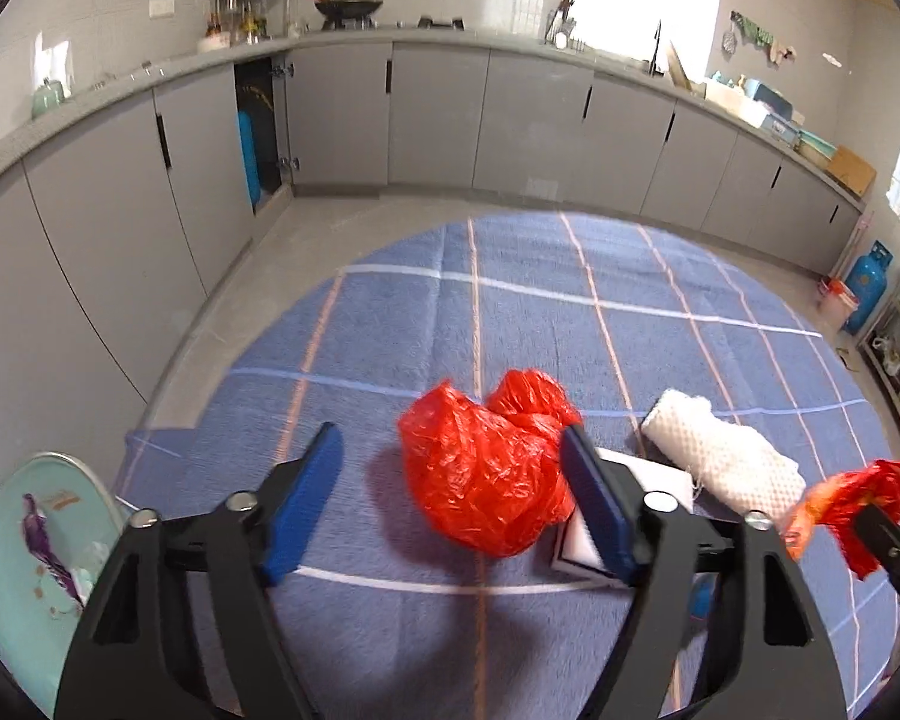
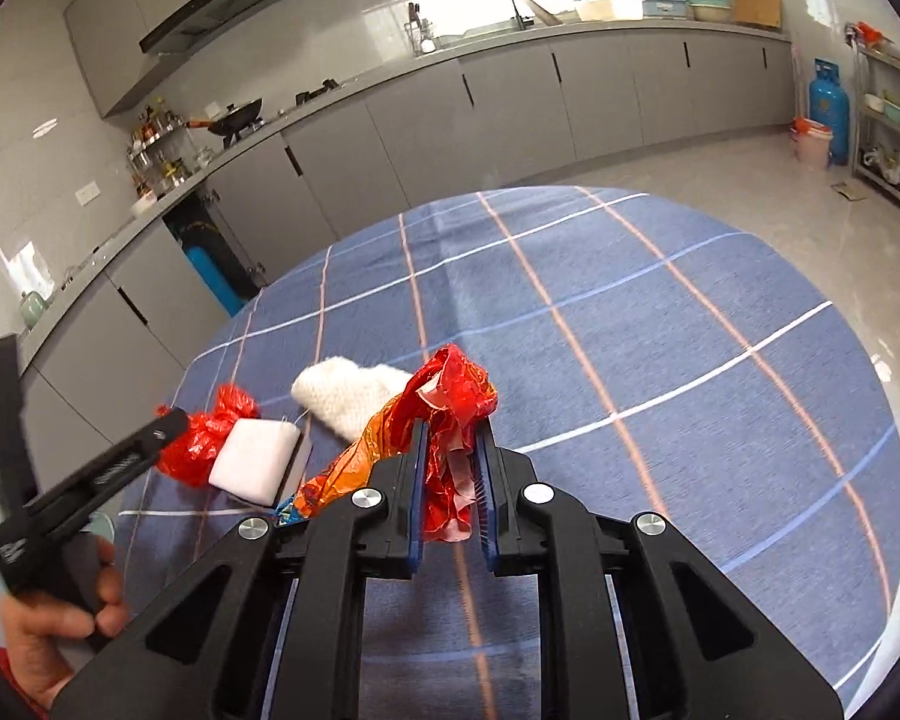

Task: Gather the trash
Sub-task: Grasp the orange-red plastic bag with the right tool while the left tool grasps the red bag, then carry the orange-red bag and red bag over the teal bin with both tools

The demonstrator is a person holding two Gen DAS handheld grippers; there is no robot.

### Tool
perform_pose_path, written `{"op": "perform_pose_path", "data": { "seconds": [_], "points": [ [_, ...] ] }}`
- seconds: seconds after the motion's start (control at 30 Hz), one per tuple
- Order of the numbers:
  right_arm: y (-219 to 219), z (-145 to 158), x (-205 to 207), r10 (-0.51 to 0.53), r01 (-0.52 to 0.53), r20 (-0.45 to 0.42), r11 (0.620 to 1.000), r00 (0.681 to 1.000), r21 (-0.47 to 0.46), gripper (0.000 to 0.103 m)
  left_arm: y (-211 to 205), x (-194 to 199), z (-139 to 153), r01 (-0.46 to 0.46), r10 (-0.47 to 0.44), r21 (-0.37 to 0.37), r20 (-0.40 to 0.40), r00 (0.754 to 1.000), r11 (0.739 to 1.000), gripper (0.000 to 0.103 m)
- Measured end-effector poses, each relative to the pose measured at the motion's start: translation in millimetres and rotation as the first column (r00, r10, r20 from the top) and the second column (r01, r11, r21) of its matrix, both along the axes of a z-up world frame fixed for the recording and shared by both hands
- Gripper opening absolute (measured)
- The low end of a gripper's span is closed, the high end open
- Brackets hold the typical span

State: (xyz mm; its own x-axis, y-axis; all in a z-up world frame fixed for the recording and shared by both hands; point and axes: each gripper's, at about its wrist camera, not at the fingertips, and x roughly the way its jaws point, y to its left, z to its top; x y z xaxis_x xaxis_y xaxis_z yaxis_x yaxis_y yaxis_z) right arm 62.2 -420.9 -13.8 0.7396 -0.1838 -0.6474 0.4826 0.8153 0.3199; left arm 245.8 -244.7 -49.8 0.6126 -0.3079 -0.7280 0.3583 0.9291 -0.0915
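A crumpled red plastic bag (image 1: 486,474) lies on the blue checked tablecloth (image 1: 570,300). My left gripper (image 1: 450,480) is open, its blue fingers either side of the bag, the right finger touching it. A white foam block (image 2: 252,459) and a white mesh fruit sleeve (image 1: 726,459) lie just right of the bag. My right gripper (image 2: 453,438) is shut on a red and orange wrapper (image 2: 450,420), held above the cloth; it shows at the right edge of the left wrist view (image 1: 858,498).
A pale green bin (image 1: 36,552) with trash inside stands below the table's left edge. Grey kitchen cabinets (image 1: 438,114) ring the room. A blue gas cylinder (image 2: 829,117) and a metal shelf (image 2: 897,126) stand at the far right.
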Motion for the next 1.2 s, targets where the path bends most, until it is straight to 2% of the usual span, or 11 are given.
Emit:
{"op": "perform_pose_path", "data": {
  "seconds": [0.03,0.1,0.2,0.27,0.47,0.63,1.2],
  "points": [
    [-0.2,0.8,-1.5,0.0,0.0,0.002,1.0,1.0,0.0,0.015,-1.2,2.0,-3.1,0.005,-0.006,-0.008,-0.015,1.0,1.0,0.058],
    [-0.5,2.6,-3.5,-0.001,0.001,0.009,1.0,1.0,-0.003,0.015,-2.1,4.4,-9.2,0.019,-0.02,-0.025,-0.038,0.999,0.999,0.038],
    [4.1,5.1,-5.6,0.002,-0.002,0.016,1.0,1.0,-0.008,0.015,0.6,1.5,-13.0,0.036,-0.037,-0.035,-0.044,0.998,0.999,0.023],
    [6.1,6.3,-6.8,0.009,-0.009,0.021,1.0,1.0,-0.006,0.015,5.3,-3.8,-9.0,0.042,-0.044,-0.049,-0.038,0.998,0.998,0.019],
    [19.1,21.5,-18.4,0.026,-0.024,0.07,0.999,0.997,-0.031,0.015,30.7,-27.6,13.6,0.031,-0.03,-0.067,0.012,0.999,0.997,0.019],
    [34.4,35.7,-25.1,0.051,-0.046,0.101,0.998,0.994,-0.047,0.015,58.7,-55.3,31.4,0.011,-0.008,-0.044,0.063,0.998,0.999,0.019],
    [116.8,60.8,-19.4,0.207,-0.195,0.135,0.976,0.969,-0.097,0.015,160.5,-108.5,54.3,-0.108,0.115,-0.065,0.109,0.987,0.992,0.019]
  ]
}}
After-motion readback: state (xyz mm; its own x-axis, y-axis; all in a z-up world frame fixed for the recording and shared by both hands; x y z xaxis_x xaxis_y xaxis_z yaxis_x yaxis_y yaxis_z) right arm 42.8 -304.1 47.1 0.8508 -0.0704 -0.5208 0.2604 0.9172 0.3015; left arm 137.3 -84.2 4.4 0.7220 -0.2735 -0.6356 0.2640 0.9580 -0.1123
